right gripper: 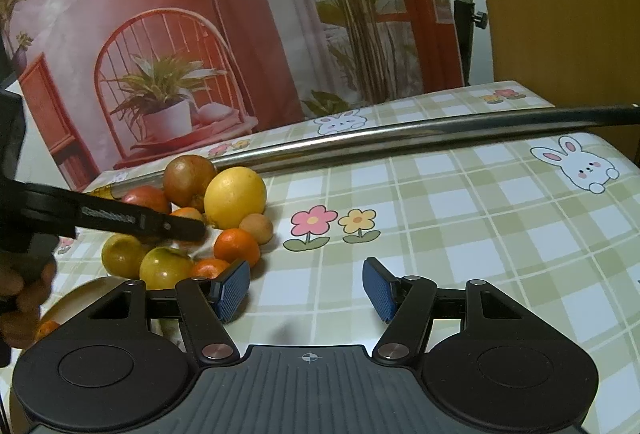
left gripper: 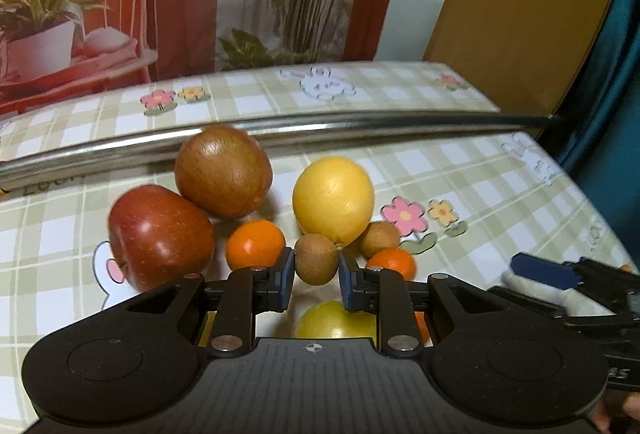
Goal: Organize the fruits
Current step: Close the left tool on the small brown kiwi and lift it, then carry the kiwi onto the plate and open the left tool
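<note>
The checked green-and-white surface (right gripper: 460, 234), printed with rabbits and flowers, carries a long steel bar (left gripper: 320, 126) across its far side and a heap of fruit just near of it. Largest in the heap are the two red-brown apples (left gripper: 160, 234), touching each other at the left, then the round yellow citrus (left gripper: 333, 208) to their right. Smaller are the orange mandarins (left gripper: 255, 244), a second brown kiwi-like fruit beside the yellow one, and some yellow-green fruits (right gripper: 166, 266) at the near edge.

The left tongs (left gripper: 316, 274) stand narrowly parted around a small brown oval fruit (left gripper: 316, 259); the blue pads sit at or just beside its flanks, and whether they grip it firmly cannot be told. The right tongs (right gripper: 306, 288) are spread wide with nothing between them, over bare surface to the right of the heap.

The step in hand looks like picking this small fruit out of the pile. Next it likely needs a firm squeeze and a straight lift, so the neighbouring mandarins and yellow citrus are not set rolling.
</note>
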